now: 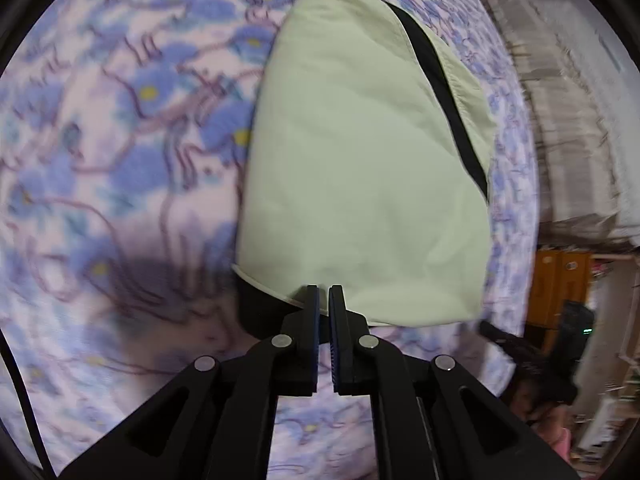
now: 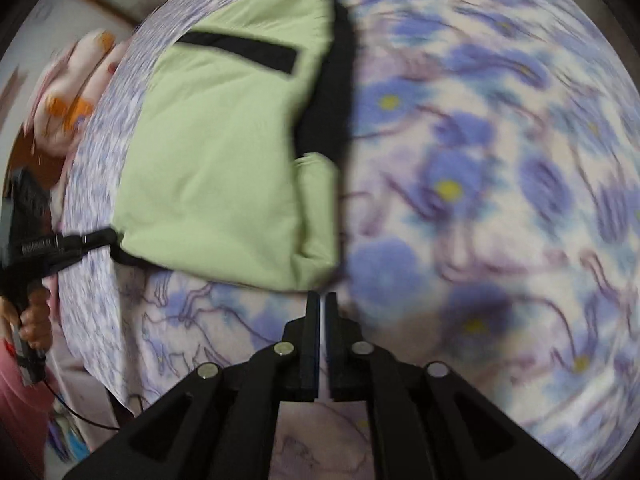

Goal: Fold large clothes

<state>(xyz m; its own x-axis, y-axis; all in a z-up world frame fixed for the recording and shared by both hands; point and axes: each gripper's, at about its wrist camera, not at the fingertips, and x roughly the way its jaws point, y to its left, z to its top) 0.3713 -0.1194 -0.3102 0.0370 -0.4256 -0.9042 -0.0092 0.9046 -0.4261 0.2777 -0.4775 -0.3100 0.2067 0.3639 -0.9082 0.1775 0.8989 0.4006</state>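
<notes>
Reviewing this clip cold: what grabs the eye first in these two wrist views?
The pale green garment, folded into a compact bundle with a black strip across it, lies on the blue-flowered bedspread near the bed's edge. The left gripper is shut right at the bundle's near hem, though whether it pinches fabric is unclear. The right gripper is shut too, just short of the bundle's near corner, over bare bedspread.

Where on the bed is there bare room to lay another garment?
The floral bedsheet lies bare across the wide stretch beside the folded green garment, on its black-lined side. It is tight between the garment and the bed edge, where the left gripper reaches in.
</notes>
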